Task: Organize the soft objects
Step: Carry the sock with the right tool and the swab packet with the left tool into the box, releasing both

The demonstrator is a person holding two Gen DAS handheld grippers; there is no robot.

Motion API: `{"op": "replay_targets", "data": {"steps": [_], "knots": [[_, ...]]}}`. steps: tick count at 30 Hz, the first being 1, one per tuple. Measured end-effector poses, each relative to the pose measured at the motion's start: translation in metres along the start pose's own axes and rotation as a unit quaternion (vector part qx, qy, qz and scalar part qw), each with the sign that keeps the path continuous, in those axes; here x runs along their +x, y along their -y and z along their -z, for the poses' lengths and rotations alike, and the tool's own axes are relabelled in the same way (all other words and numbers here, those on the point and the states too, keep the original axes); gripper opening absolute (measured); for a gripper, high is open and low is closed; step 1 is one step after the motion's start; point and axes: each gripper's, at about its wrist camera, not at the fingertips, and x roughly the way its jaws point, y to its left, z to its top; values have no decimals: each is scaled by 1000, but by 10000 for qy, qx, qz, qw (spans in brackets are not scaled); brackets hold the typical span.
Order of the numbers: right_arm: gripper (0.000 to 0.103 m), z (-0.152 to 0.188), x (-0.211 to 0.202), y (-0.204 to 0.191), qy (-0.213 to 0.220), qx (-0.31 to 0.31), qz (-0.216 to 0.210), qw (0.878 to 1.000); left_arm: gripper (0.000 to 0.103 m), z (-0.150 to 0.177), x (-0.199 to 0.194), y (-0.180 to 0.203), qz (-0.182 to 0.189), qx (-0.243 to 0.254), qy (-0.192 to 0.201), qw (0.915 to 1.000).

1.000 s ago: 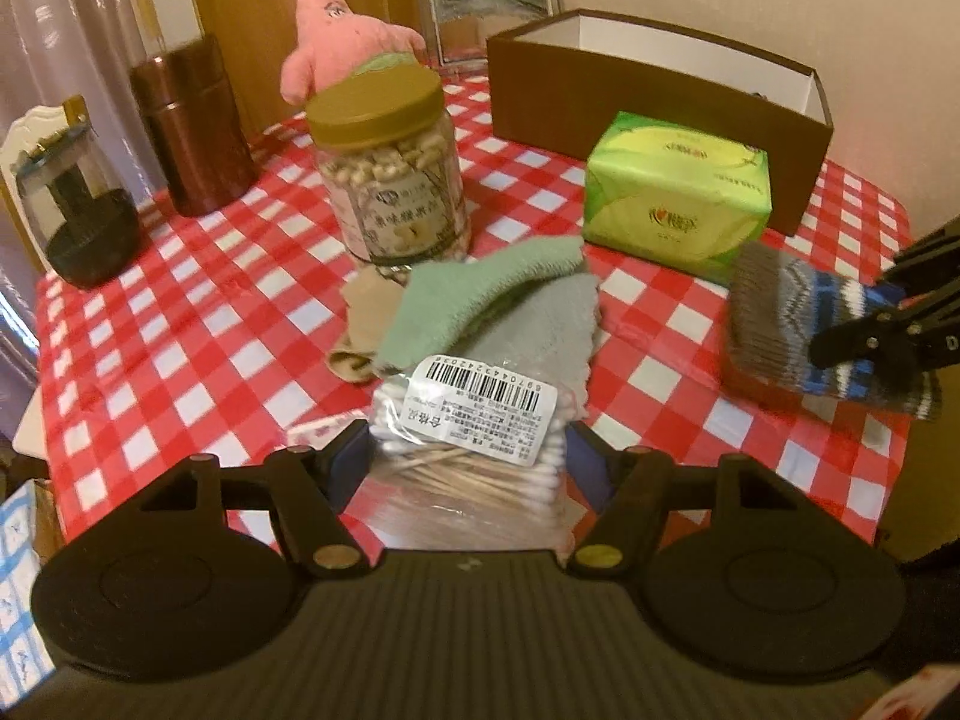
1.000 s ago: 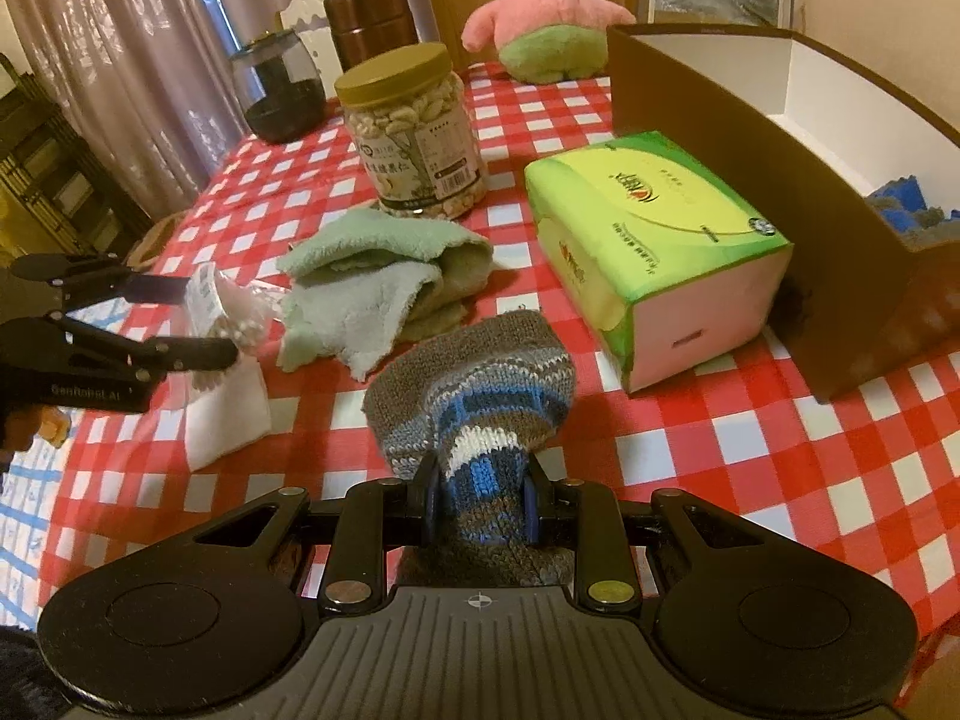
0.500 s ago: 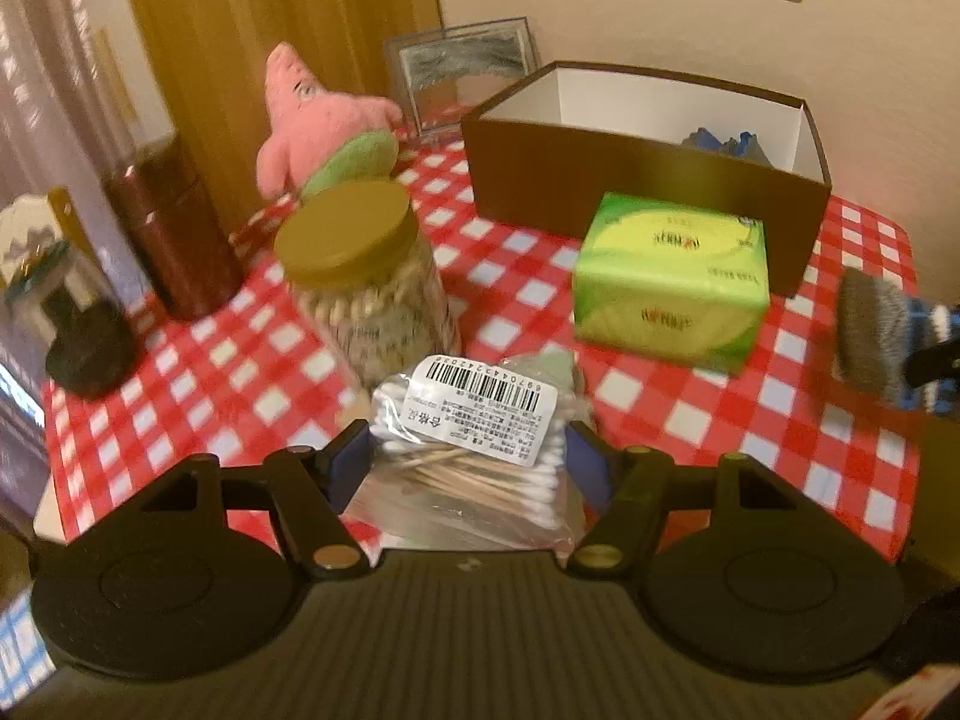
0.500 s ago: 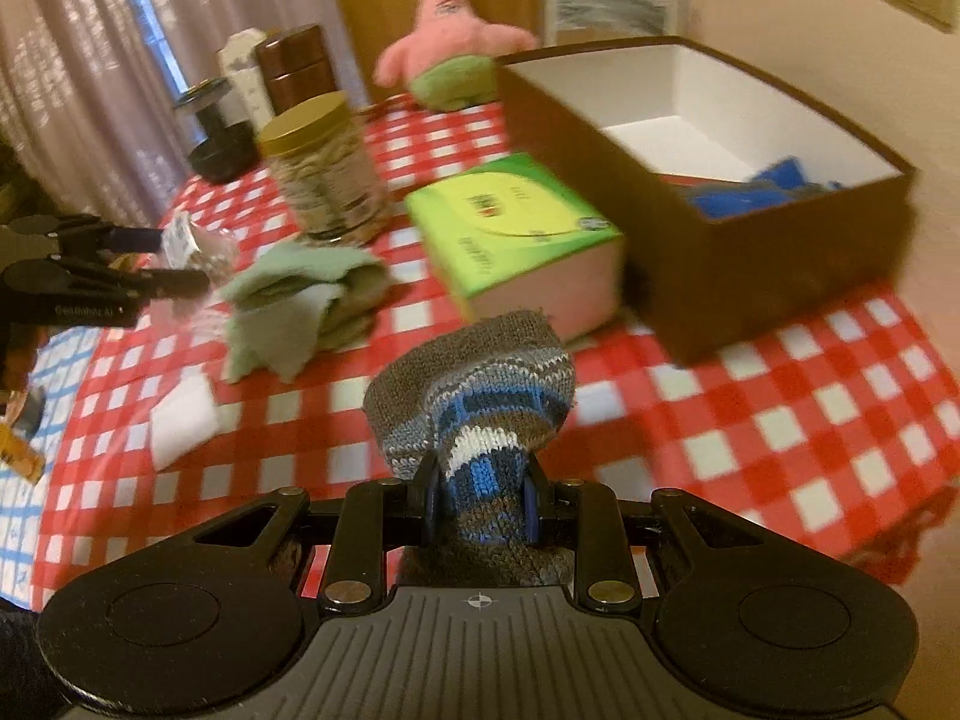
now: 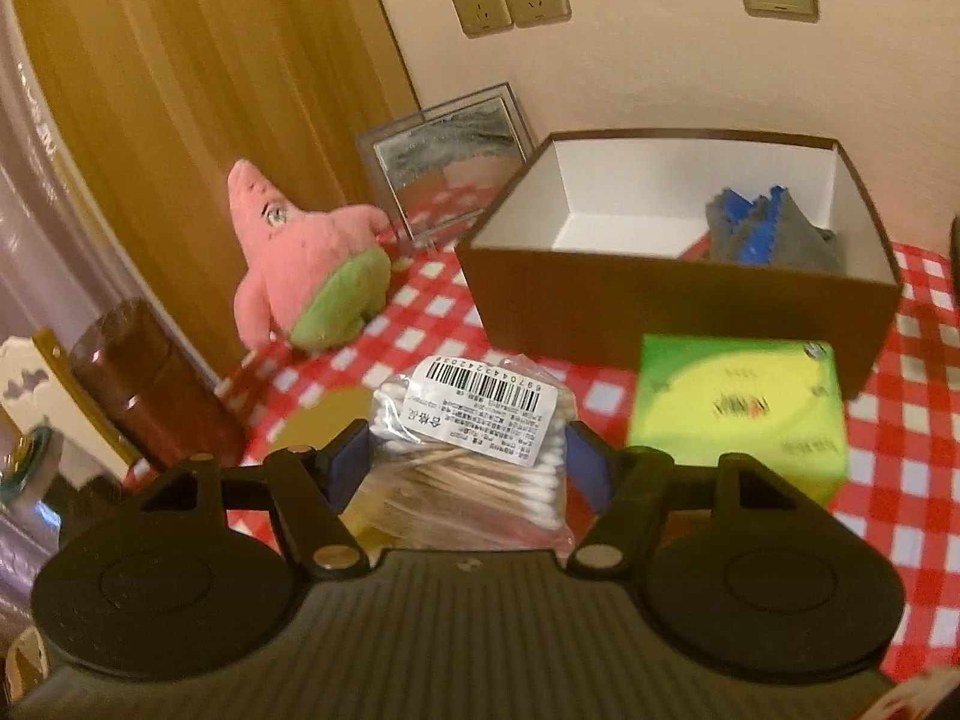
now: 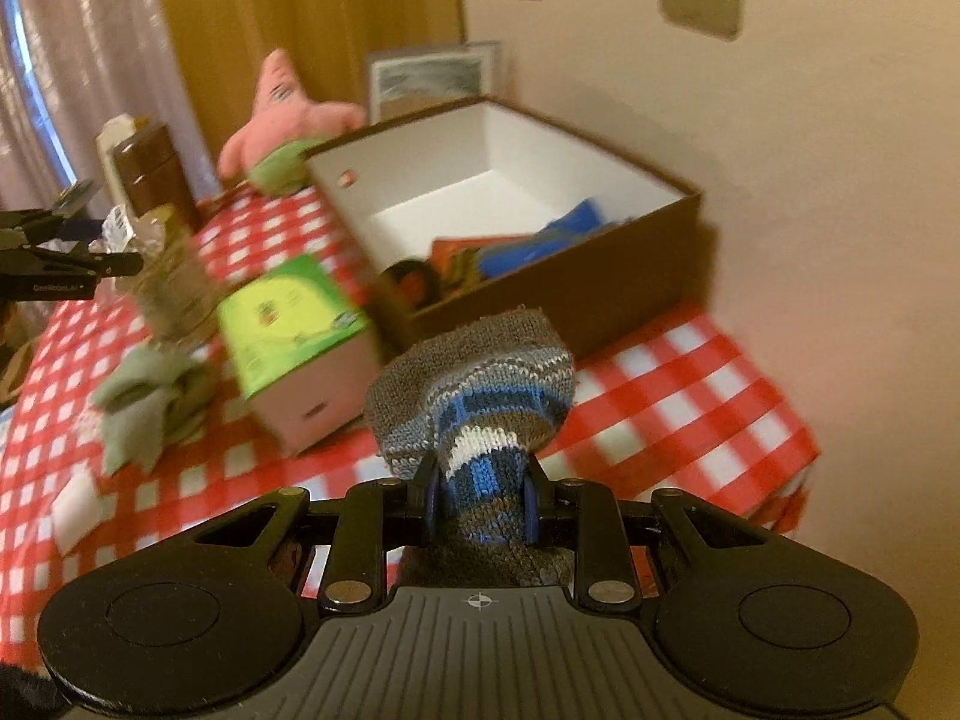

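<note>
While the left gripper (image 5: 468, 462) clamps a bag of cotton swabs (image 5: 474, 456) above the checked table (image 5: 918, 420), the right gripper (image 6: 478, 501) pinches a striped knitted sock (image 6: 480, 390). The brown box (image 6: 576, 294) sits at one o'clock from the sock, apparently already holding blue cloth (image 6: 540, 243).
</note>
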Motion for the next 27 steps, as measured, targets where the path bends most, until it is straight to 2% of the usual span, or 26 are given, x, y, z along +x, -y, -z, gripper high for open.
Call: {"op": "replay_targets", "data": {"steps": [6,12,20,27], "knots": [[26,-30,-2,25,347,95,132,9993,68,-32,32,-7,-105,58,38,9999],[26,-70,10,36,705,57,68,9975,68,-67,64,-7,-109,34,122,9999],[26,-120,63,47,818,-64,-197,9964,68,-114,106,12,166,15,286,9995],[26,-162,125,50,600,-250,-478,9967,68,-141,144,31,474,32,243,9986]]}}
